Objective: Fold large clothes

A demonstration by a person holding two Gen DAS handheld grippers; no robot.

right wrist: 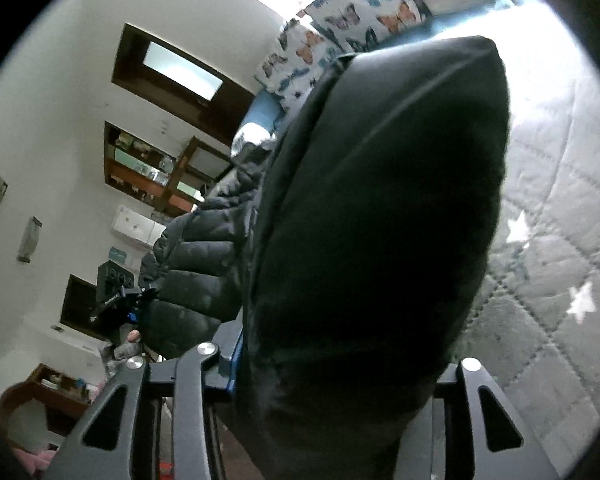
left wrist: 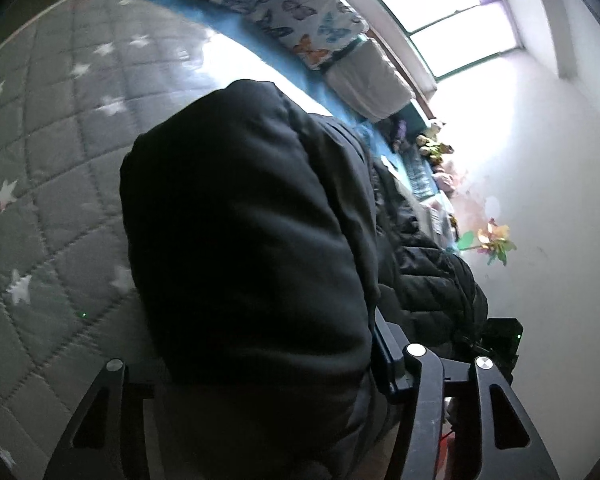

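The dark padded jacket (left wrist: 252, 248) fills the middle of both wrist views and hangs lifted above the bed's grey quilted cover (left wrist: 52, 152), which is stitched in diamonds and dotted with white stars. In the left wrist view the left claw (left wrist: 260, 380) is clenched on a thick fold of the jacket: the fabric bulges out from between its two fingers and hides the tips. In the right wrist view the right claw (right wrist: 332, 376) likewise grips a bulky fold of the jacket (right wrist: 380, 216), with one finger (right wrist: 224, 356) pressed against the cloth's left side and the other hidden behind it.

A quilted, puffy part of the jacket (left wrist: 432, 276) trails away from the held fold, on the side away from the cover. Just beyond it the other device shows in each view: the right gripper's body (left wrist: 500, 340) from the left camera, and the left gripper's body (right wrist: 116, 284) from the right camera.

Beyond the jacket, at the head of the bed, lie butterfly-print pillows (left wrist: 300, 20) on a blue sheet (left wrist: 228, 28). A bright window (left wrist: 440, 12) stands above the pillows. A paper pinwheel (left wrist: 494, 242) sits against the white wall beside the bed. Wooden wall shelves (right wrist: 148, 168) show far from the jacket. No writing or label can be read anywhere.
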